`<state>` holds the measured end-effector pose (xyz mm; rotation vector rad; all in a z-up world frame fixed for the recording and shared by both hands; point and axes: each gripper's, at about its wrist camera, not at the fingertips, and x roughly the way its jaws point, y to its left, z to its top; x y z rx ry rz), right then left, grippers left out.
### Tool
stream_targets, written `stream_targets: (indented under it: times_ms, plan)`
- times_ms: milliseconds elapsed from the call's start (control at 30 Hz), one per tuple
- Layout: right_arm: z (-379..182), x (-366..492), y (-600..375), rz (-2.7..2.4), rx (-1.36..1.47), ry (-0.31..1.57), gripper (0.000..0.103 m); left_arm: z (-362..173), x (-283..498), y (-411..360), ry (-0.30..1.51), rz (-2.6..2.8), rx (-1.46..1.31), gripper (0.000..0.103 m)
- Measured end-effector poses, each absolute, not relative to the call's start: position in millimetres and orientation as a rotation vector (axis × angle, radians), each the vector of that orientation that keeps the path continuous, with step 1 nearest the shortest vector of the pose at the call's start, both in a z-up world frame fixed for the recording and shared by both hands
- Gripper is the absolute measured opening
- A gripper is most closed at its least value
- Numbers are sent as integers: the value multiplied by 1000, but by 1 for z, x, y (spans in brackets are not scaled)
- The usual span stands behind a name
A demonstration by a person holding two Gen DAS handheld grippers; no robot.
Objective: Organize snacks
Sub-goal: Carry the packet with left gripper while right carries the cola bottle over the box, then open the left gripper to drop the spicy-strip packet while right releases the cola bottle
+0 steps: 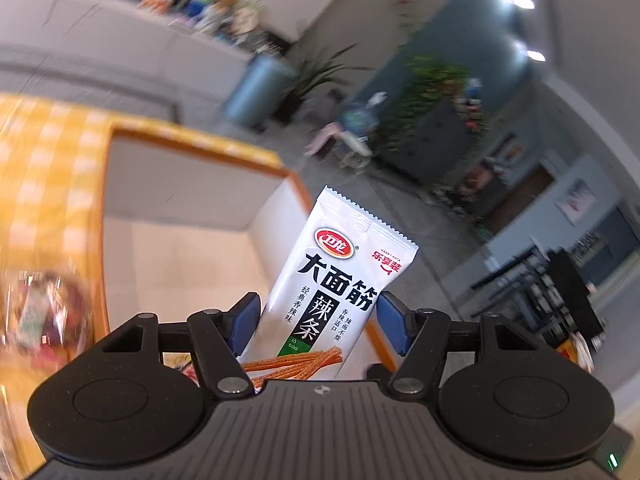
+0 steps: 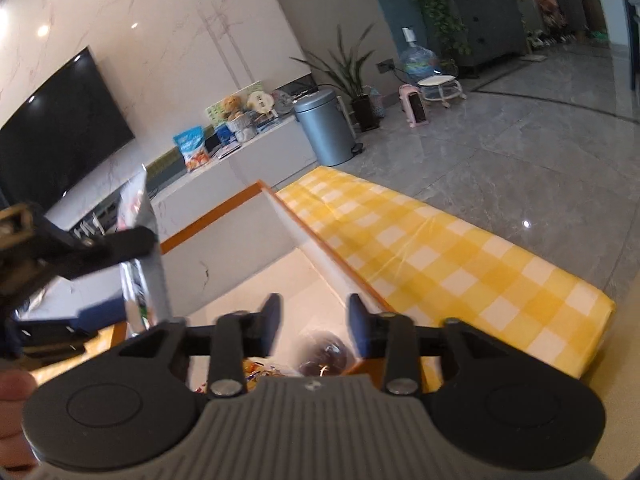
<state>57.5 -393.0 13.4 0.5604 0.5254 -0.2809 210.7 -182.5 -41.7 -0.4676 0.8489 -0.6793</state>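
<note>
My left gripper [image 1: 320, 322] is shut on a white spicy-strip snack packet [image 1: 340, 272], which stands upright between the blue pads above the orange-rimmed box [image 1: 192, 142]. The right wrist view shows that packet [image 2: 140, 216] edge-on at the left, held over the box rim [image 2: 212, 216]. My right gripper [image 2: 315, 316] is open over the near end of the box. Nothing sits between its fingers. Just below them lies a dark snack in clear wrap [image 2: 324, 354], beside colourful wrappers [image 2: 260, 370]. A blurred wrapped snack [image 1: 44, 312] shows at the left.
The box sits on a yellow checked tablecloth [image 2: 460, 260]. Beyond it are a white TV cabinet with snack bags [image 2: 192, 148], a dark TV [image 2: 60, 128], a blue-grey bin [image 2: 326, 128] and potted plants [image 2: 352, 72]. A person's thumb [image 2: 12, 392] shows at the left edge.
</note>
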Motion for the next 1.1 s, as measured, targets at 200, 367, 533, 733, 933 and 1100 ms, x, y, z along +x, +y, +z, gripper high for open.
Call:
stream_targets:
  times_ms: [200, 367, 533, 733, 933, 1100]
  plan:
    - [15, 49, -395, -278, 585, 483, 46, -60, 229, -193, 935, -632, -598, 74]
    - [13, 47, -397, -271, 604, 469, 47, -80, 239, -200, 999, -541, -678, 74]
    - [13, 47, -398, -264, 610, 462, 48, -102, 249, -202, 1068, -468, -747, 72]
    - [12, 49, -397, -260, 610, 459, 49, -109, 253, -199, 1137, -389, -672, 80]
    - [11, 47, -400, -252, 624, 452, 49, -97, 246, -191, 1195, -470, -651, 96]
    - [9, 42, -409, -232, 698, 425, 49, -75, 230, -184, 1112, -491, -574, 96]
